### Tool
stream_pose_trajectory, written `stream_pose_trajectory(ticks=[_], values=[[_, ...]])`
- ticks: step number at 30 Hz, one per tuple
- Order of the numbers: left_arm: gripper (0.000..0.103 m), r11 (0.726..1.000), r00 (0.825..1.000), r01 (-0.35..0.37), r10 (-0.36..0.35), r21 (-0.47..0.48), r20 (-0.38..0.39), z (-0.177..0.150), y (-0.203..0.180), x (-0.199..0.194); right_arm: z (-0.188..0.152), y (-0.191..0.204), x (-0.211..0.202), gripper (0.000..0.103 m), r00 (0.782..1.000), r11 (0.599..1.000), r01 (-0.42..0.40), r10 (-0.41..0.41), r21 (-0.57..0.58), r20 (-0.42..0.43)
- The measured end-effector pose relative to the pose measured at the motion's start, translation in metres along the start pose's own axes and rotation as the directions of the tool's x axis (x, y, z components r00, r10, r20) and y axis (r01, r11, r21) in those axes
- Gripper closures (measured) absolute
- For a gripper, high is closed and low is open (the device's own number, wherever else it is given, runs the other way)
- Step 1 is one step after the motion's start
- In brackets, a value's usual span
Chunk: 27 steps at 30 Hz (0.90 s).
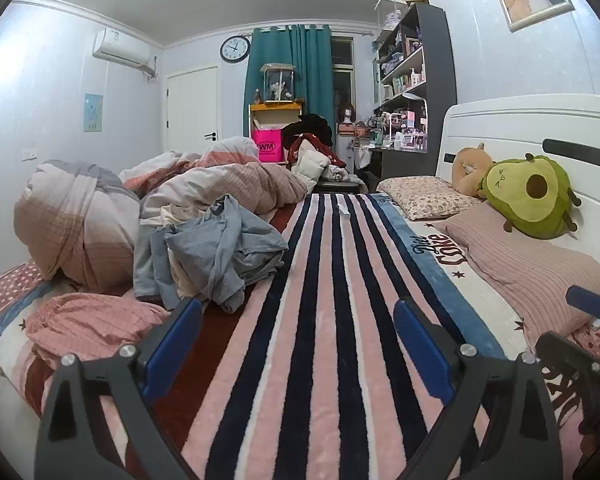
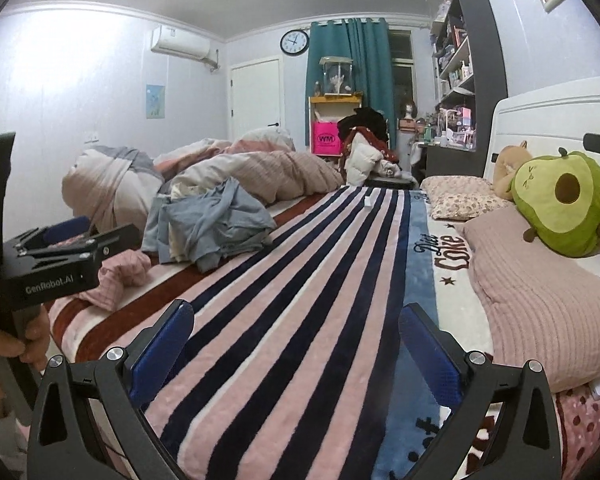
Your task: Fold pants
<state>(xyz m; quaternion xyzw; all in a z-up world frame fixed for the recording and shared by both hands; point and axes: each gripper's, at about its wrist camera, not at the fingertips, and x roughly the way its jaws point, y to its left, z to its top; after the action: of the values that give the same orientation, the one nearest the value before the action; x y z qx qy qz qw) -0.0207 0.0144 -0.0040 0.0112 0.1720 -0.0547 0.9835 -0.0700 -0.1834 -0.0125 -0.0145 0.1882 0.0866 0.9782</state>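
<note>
Both held low and level over the striped blanket point(image 1: 316, 320): left tongs point(image 1: 298, 344) wide, right tongs point(image 2: 296, 350) wide, nothing gripped; clothes pile point(image 1: 216, 248) ahead-left.

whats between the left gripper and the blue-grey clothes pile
Only bare striped blanket separates the open left gripper from the blue-grey clothes pile, seen in the left wrist view.

Two pillows point(image 1: 528, 268) point(image 1: 424, 200), two plush toys point(image 1: 532, 196) point(image 1: 468, 168) (avocado included), one clock point(image 1: 235, 49).

A clothes heap point(image 1: 212, 248) lies on the blanket point(image 1: 320, 320), left of 2 pillows point(image 1: 532, 272), before the duvet point(image 1: 228, 184).
</note>
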Motion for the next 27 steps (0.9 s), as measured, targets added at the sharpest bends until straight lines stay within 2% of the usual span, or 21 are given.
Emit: stream_pose_trajectory(ticks=[11, 27], values=[[0.008, 1.000, 1.000, -0.010, 0.010, -0.002, 0.002, -0.003, 0.004, -0.003, 0.006, 0.001, -0.008, 0.001, 0.999, 0.999, 0.031, -0.030, -0.015, 0.021], [0.008, 1.000, 1.000, -0.018, 0.018, -0.009, 0.019, -0.001, 0.009, -0.014, 0.009, 0.004, -0.017, 0.001, 0.999, 1.000, -0.002, 0.003, -0.014, 0.039]])
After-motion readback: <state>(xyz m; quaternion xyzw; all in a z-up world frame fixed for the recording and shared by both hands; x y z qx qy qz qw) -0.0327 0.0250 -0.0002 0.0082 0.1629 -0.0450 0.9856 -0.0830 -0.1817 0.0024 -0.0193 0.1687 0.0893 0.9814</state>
